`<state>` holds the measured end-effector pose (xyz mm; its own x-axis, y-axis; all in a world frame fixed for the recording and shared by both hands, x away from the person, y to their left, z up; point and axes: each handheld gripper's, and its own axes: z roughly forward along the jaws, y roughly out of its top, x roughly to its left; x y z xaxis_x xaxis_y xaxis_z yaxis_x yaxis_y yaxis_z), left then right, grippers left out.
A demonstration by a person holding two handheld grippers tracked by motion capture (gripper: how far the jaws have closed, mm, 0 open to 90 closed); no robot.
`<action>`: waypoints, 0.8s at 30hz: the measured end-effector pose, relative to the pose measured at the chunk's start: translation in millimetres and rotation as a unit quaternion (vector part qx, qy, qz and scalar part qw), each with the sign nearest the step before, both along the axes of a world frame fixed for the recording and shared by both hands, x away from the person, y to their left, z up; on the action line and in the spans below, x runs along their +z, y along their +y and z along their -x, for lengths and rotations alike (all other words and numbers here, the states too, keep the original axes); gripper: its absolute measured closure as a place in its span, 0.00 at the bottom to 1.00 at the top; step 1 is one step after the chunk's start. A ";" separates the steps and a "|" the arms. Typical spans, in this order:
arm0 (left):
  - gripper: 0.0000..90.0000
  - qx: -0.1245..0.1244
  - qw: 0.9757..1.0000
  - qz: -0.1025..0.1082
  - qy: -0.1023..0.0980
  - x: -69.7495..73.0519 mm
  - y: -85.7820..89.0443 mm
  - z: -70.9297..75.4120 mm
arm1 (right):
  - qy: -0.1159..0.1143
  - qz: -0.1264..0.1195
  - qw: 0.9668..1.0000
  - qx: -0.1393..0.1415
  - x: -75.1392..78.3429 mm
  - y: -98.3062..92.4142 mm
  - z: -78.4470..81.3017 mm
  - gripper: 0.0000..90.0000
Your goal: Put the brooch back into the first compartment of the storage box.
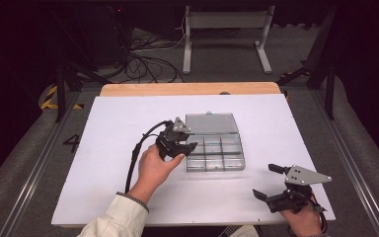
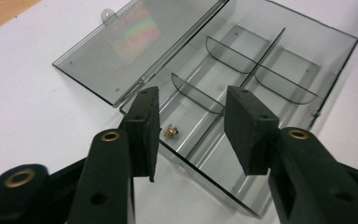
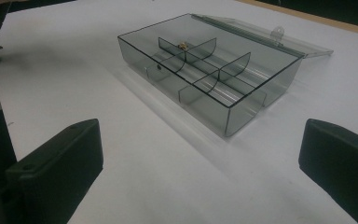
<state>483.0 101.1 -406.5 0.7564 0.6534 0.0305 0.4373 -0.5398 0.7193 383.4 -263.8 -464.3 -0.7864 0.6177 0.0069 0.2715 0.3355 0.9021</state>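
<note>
While both hand-held grippers (image 1: 183, 148) (image 1: 266, 181) gape apart, one open six-compartment box (image 1: 216, 154) holds one brass piece (image 2: 171, 132).

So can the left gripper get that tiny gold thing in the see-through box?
Probably yes. The left gripper is open just above the small brass part, the clear grey plastic box's lid is folded back, and nothing covers that compartment.
</note>
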 end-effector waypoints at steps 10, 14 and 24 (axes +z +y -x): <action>0.58 -0.001 1.000 0.010 -0.013 9.0 8.7 12.8 | -0.002 0.002 1.000 0.001 0.4 1.5 -0.2 0.00; 0.57 -0.003 1.000 0.013 -0.019 12.2 10.9 16.8 | -0.001 0.002 1.000 0.002 0.0 2.5 -0.6 0.00; 0.50 -0.016 0.999 0.033 -0.028 17.9 13.6 28.3 | -0.001 0.000 1.000 0.001 0.4 1.4 -0.2 0.00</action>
